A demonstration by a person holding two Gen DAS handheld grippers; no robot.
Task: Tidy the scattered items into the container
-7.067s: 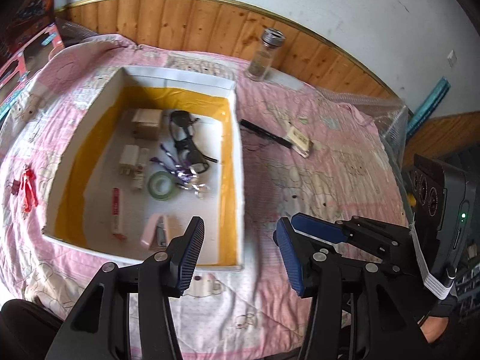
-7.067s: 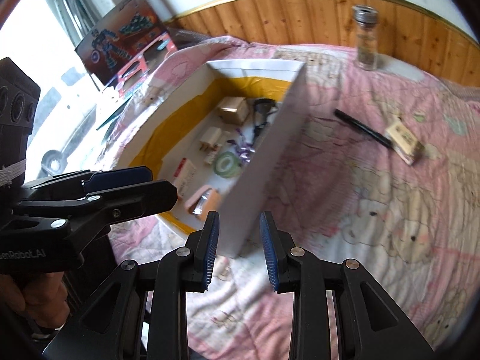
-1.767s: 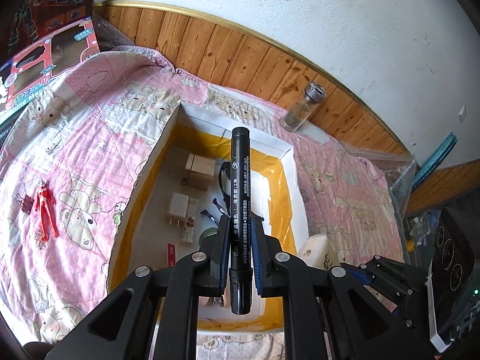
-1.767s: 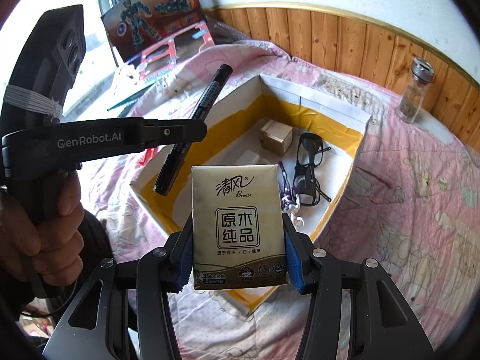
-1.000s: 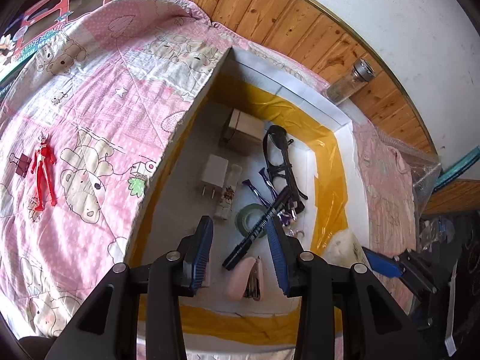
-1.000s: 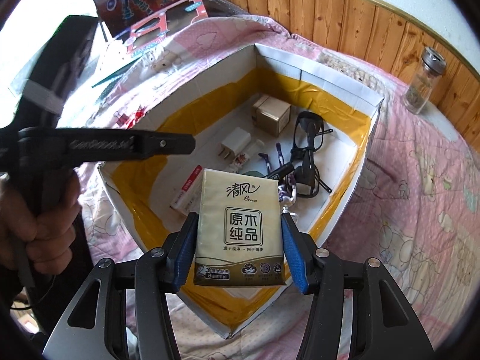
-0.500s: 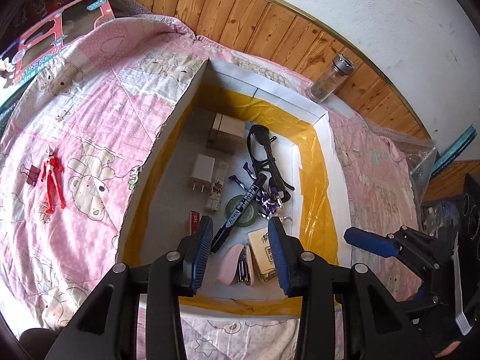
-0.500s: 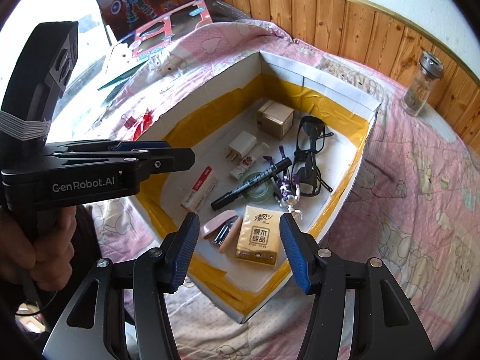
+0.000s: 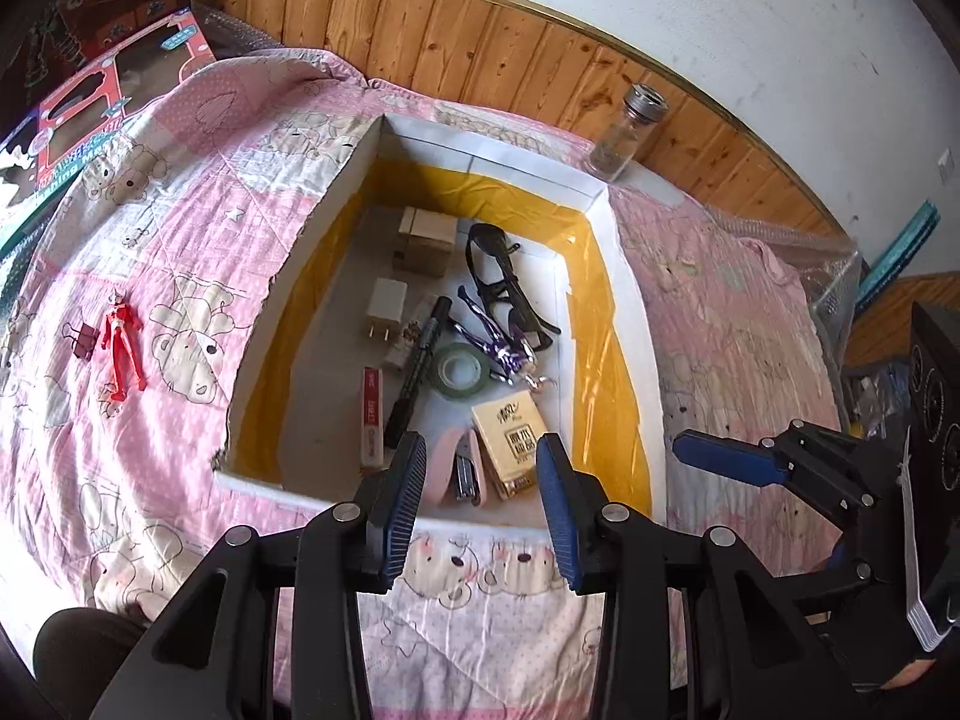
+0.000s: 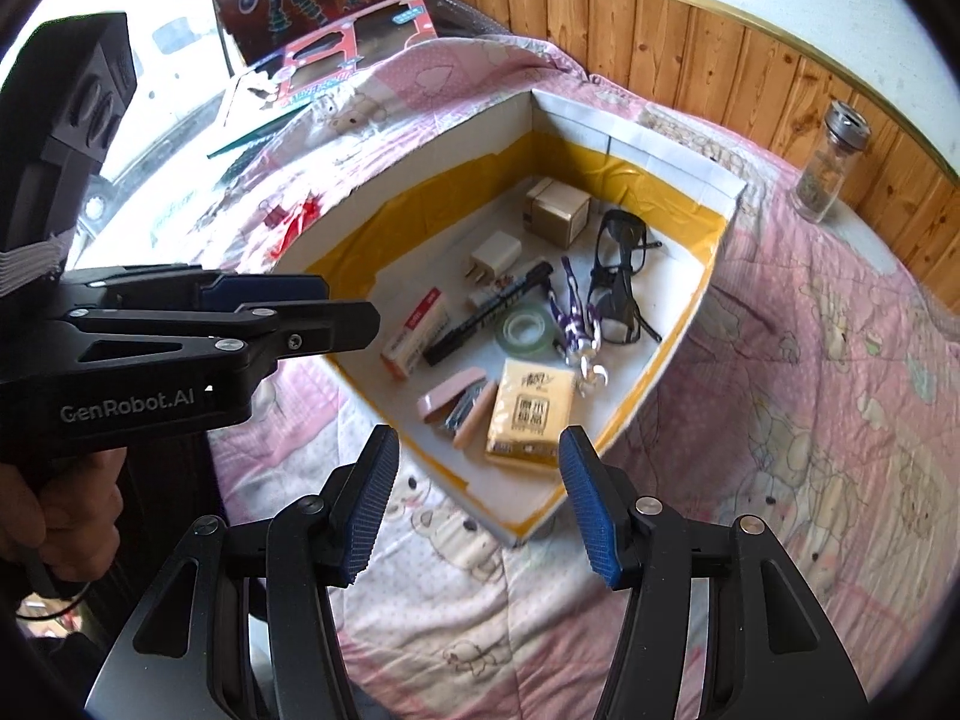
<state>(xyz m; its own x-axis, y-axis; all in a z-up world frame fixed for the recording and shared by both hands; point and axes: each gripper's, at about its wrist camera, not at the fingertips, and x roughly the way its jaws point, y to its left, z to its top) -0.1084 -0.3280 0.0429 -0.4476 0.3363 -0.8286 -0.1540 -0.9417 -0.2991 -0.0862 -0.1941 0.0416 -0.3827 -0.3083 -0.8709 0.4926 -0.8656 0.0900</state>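
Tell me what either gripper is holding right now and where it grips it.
Nothing. The left gripper and right gripper are both open and empty; the marker and tissue pack lie in the box.

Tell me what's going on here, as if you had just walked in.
A person holds a gripper in each hand over a pink quilt, tidying loose items into a white box. Both the left gripper and right gripper are open and empty. The box already holds a black marker, tissue pack, glasses, tape roll and pink stapler. Outside it, a red figure, a binder clip and a glass jar are not yet put away.
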